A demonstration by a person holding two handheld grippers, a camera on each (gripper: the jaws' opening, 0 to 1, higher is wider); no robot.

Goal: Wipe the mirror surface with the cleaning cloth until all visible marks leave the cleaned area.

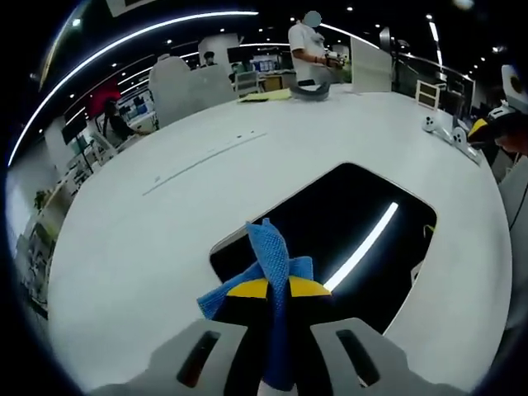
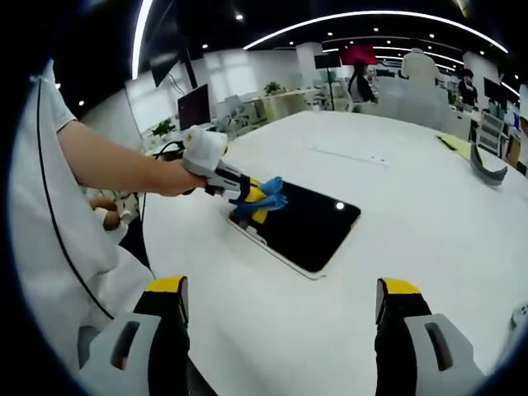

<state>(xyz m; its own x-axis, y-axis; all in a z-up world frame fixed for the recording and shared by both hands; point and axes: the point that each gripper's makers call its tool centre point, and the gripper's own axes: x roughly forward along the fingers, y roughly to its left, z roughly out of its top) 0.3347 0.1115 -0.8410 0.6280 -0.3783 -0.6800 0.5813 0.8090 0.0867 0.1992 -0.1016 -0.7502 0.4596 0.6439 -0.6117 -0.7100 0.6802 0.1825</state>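
Nearest to me, the right tool hung above the white table with its yellow-tipped jaws spread wide and nothing between them, well back from the work.

A little further along, the left tool had its jaws pinched tight on the cleaning cloth. In the right gripper view the same tool reached in from a person's bare forearm, its tip at the near corner of the mirror, the blue cloth bunched at the jaws. Whether the cloth actually touched the glass there, I could not tell.

The cloth looked soft and light, a blue waffle-weave fabric that folded and flopped over the jaws. I judged it would give easily under pressure and might slide out of a loose pinch, so a hold well into the bunched middle seemed wisest.

The mirror lay flat on the table, a dark rounded rectangle with a thin pale rim, throwing back a bright ceiling strip. It looked hard, slick and breakable, and probably light enough to skate on the smooth tabletop if pushed sideways. I could make out no marks on it from where I stood.

Beyond it the matte table curved away, carrying a yellow sheet and a grey curved object near the far edge, where a person in white stood.
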